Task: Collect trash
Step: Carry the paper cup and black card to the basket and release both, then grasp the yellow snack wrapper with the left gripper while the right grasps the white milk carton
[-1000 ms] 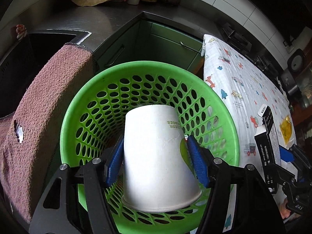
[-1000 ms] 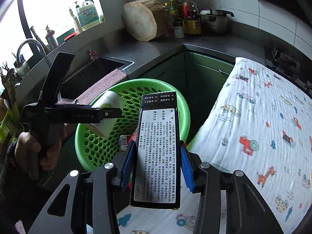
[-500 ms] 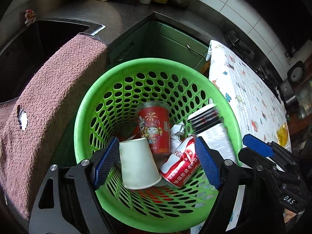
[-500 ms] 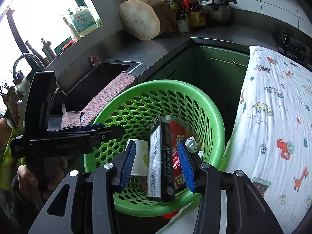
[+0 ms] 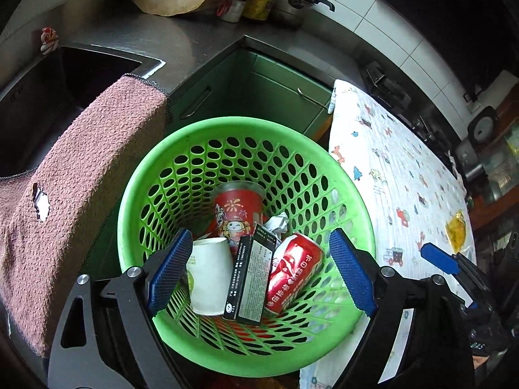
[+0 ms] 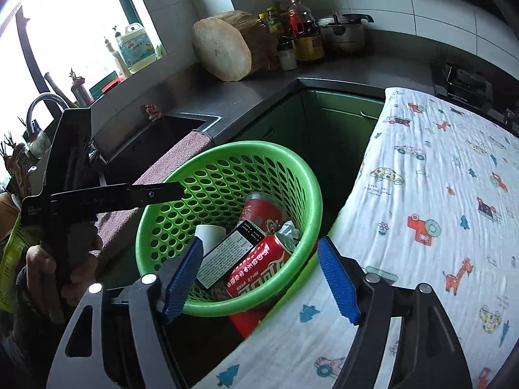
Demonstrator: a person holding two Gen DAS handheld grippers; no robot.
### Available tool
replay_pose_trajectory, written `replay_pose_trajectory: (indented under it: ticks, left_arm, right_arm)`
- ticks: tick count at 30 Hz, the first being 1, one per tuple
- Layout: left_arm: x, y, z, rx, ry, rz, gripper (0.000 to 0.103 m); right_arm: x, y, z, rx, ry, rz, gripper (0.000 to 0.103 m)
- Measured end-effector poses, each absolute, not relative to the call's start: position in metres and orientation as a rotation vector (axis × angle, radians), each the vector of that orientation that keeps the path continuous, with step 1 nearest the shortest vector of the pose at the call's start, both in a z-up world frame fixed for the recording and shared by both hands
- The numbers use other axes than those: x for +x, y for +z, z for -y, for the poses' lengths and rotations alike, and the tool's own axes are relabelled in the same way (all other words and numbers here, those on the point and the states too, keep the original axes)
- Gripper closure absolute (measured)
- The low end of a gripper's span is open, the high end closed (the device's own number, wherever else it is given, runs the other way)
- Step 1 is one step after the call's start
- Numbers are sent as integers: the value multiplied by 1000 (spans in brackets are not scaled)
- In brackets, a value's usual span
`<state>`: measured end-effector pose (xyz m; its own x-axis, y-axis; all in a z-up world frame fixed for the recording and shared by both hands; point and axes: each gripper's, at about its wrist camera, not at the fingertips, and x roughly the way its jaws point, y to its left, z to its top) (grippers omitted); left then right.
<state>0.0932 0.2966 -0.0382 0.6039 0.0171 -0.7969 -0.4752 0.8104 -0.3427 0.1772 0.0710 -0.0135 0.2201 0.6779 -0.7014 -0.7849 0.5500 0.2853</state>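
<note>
A: Where is our trash?
B: In the green basket [image 5: 327,175]. The white paper cup [image 5: 209,278] lies at seven o'clock, the black box [image 5: 251,278] in the middle, the red can [image 5: 293,272] at four.
A: Our tongs?
B: The left gripper [image 5: 259,272] and the right gripper [image 6: 262,282] have just been opening. Both hold nothing.

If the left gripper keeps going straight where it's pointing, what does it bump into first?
Probably the black printed carton lying in the green perforated plastic basket, between the white paper cup and red soda can. Depth is unclear.
</note>
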Motion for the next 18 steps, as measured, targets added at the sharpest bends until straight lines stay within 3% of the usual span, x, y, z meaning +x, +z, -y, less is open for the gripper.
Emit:
replay_pose_trajectory:
  ticks: [8,18]
  left_arm:
    - [116,-32,-256,-528,237,-897,15]
    - [154,-25,-196,-459,127,-915,13]
  right_arm:
    - [185,-10,7,-96,895,-860,15]
    - [213,-9,132,-37,591,-874,12]
